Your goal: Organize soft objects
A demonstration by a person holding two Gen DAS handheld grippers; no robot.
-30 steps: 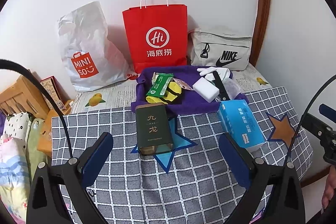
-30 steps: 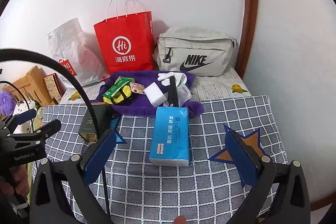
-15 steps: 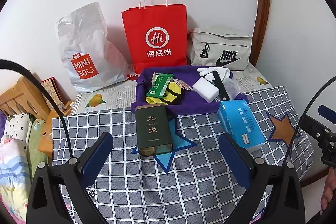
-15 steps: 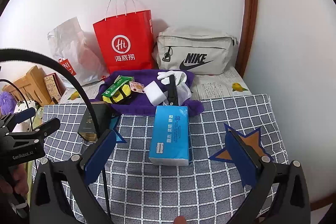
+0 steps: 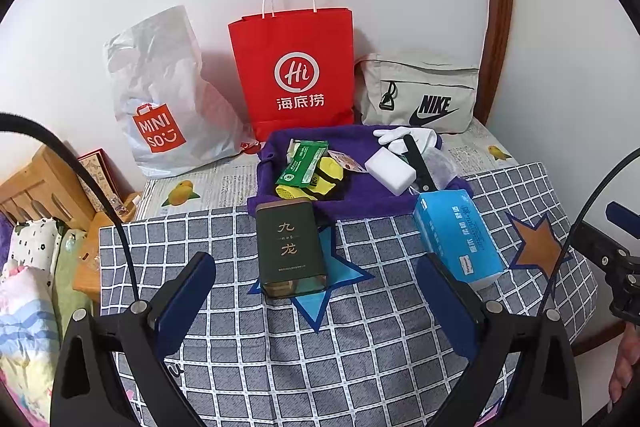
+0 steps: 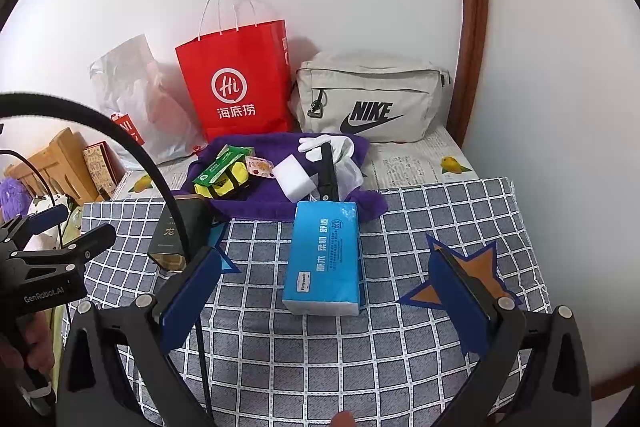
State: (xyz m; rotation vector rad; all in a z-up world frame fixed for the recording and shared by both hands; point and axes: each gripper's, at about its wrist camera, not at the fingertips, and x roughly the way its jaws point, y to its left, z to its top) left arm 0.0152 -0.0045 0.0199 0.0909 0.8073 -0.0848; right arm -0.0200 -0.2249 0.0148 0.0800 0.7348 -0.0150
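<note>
Both sets of jaws stand wide apart with nothing between them: my left gripper (image 5: 316, 303) above the checked cloth (image 5: 360, 347), my right gripper (image 6: 324, 301) likewise. Nearest my left lies a dark green tin (image 5: 290, 247) on a blue star patch (image 5: 340, 275). Nearest my right lies a blue tissue pack (image 6: 324, 259), flat, beside an orange star patch (image 6: 476, 267). Beyond both, a purple cloth (image 6: 248, 203) carries a green packet (image 6: 222, 163), yellow socks (image 6: 224, 183), a white sponge (image 6: 294, 177), white gloves (image 6: 324, 143) and a black strip (image 6: 328, 171). Against the wall stand a MINISO bag (image 5: 160, 99), a red paper bag (image 5: 296, 75) and a grey Nike bag (image 6: 372, 99).
</note>
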